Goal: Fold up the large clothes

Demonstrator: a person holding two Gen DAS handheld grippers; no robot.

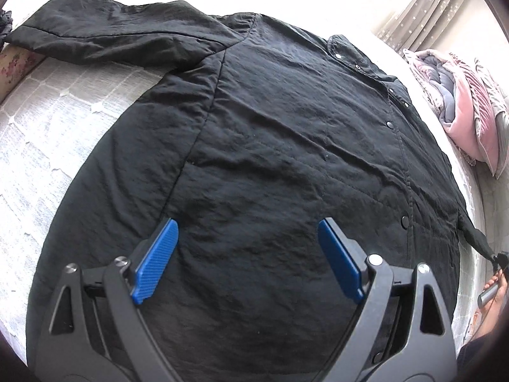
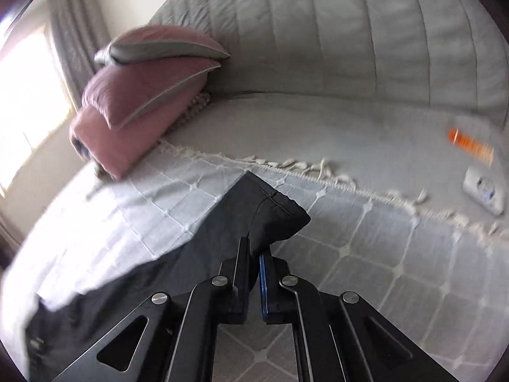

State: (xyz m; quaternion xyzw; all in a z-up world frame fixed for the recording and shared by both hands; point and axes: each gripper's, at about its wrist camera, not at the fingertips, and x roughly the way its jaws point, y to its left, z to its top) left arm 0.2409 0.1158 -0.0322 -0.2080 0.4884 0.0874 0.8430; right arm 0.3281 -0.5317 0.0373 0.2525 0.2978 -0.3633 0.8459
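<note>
A large black padded jacket (image 1: pixel 270 146) lies spread flat on the bed, its snap-button front running down the right side and one sleeve (image 1: pixel 105 35) stretched out to the far left. My left gripper (image 1: pixel 248 232) is open just above the jacket's lower body, holding nothing. My right gripper (image 2: pixel 254 254) is shut on the cuff of the other black sleeve (image 2: pixel 273 213) and holds it up over the blanket. In the left wrist view that sleeve (image 1: pixel 477 238) stretches out to the right gripper (image 1: pixel 499 259) at the right edge.
The jacket lies on a grey checked blanket (image 2: pixel 381 238) with a fringe. Pink and grey pillows (image 2: pixel 140 102) are stacked at the head of the bed by the padded headboard (image 2: pixel 350 31). A white device (image 2: pixel 483 191) and an orange item (image 2: pixel 470 146) lie at the right.
</note>
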